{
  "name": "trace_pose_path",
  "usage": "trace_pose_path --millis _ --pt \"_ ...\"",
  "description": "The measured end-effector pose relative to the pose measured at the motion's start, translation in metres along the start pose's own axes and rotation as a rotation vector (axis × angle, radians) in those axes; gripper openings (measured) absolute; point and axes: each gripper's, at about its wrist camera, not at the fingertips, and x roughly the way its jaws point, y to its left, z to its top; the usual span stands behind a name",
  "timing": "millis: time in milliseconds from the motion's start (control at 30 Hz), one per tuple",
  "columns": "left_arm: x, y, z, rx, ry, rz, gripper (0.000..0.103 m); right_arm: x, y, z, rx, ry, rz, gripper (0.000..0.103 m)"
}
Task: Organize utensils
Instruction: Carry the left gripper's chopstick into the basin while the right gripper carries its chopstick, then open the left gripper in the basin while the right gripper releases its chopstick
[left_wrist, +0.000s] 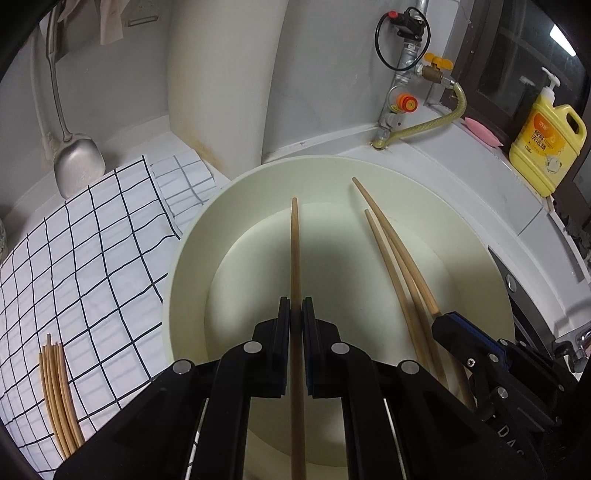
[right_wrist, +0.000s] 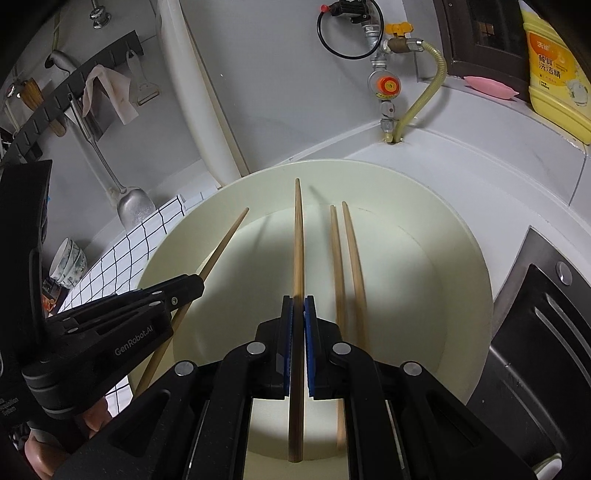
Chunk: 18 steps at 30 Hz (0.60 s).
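Note:
A large cream basin (left_wrist: 192, 258) (right_wrist: 476, 280) sits on the counter. My left gripper (left_wrist: 296, 306) is shut on one wooden chopstick (left_wrist: 294, 251) and holds it over the basin. My right gripper (right_wrist: 298, 304) is shut on another chopstick (right_wrist: 298, 236), also over the basin. In the left wrist view the right gripper (left_wrist: 443, 321) comes in from the right, holding its chopstick (left_wrist: 391, 240). In the right wrist view the left gripper (right_wrist: 192, 286) comes in from the left with its chopstick (right_wrist: 225, 240). Two loose chopsticks (right_wrist: 345, 258) lie in the basin. Several chopsticks (left_wrist: 59, 391) lie bundled on the checked cloth (left_wrist: 81, 258).
A metal ladle (left_wrist: 75, 162) hangs at the left wall. A gas valve with yellow hose (left_wrist: 406, 96) stands behind the basin. A yellow detergent bottle (left_wrist: 546, 144) and a pink sponge (left_wrist: 480, 129) sit at the back right. A steel stove edge (right_wrist: 535, 332) lies right.

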Motion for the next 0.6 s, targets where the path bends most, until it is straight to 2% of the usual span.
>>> trace_pose_path --millis 100,200,233,267,600 --pt "-0.002 0.002 0.000 -0.007 -0.001 0.006 0.014 0.000 -0.001 0.000 0.004 0.005 -0.006 0.006" --pt "-0.008 0.005 0.000 -0.016 -0.022 0.014 0.042 -0.001 0.000 0.001 0.000 0.000 -0.008 0.013" --pt "-0.011 0.006 0.000 -0.020 -0.035 0.019 0.056 -0.002 0.001 0.001 0.000 -0.004 -0.006 0.017" --pt "-0.016 0.007 0.000 -0.024 -0.052 0.026 0.062 -0.003 0.001 0.001 0.000 -0.006 -0.003 0.019" --pt "-0.036 0.019 0.000 -0.042 -0.086 0.039 0.065 -0.010 0.003 0.002 0.000 -0.034 0.005 0.021"
